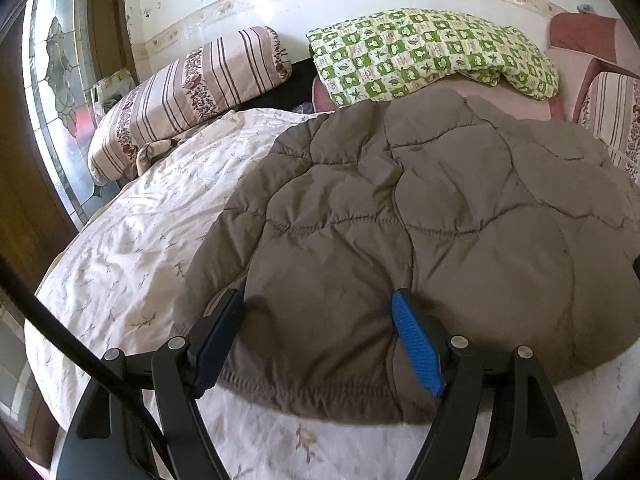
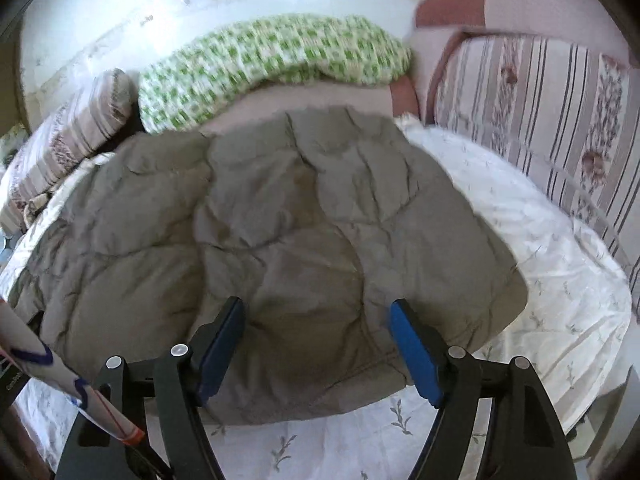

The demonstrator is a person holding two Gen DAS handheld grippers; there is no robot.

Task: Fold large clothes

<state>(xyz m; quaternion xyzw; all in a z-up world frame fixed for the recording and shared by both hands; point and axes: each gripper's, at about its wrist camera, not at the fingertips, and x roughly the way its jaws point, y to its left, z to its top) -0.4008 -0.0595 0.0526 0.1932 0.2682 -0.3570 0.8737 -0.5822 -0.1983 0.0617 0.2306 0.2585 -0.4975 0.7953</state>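
Left gripper [image 1: 320, 312] sits low centre in the left wrist view, jaws wide apart, black finger on the left and blue ribbed pad [image 1: 416, 344] on the right, straddling the near hem of the grey-brown quilted padded jacket [image 1: 400, 208]. Pads look like they rest on or just above the fabric; nothing pinched between them. Jacket spreads flat across centre and right of frame on the white floral-print bedsheet [image 1: 132, 240]. Striped floral pillow [image 1: 188, 96] upper left, green-and-white checked folded blanket [image 1: 424, 52] upper centre, both beyond the jacket's far edge. A black cable [image 1: 60, 336] crosses lower left.

Right wrist view, somewhat blurred: right gripper [image 2: 318, 316] low centre, jaws also spread wide, empty, over the jacket's near hem towards its right corner. Jacket fills centre of frame, white sheet showing lower right. Green checked blanket upper centre, a second striped floral cushion [image 2: 540, 100] upper right. A white printed object [image 2: 60, 384] at lower left edge, cannot tell what.

Step, as judged: approach to grasp the near hem with both grippers; no fold made yet. Next move calls for dropping both pads onto the hem, closing through the thick padding to catch all layers, then lifting together and carrying the edge towards the far side. Puffy fill may slip from a shallow pinch.
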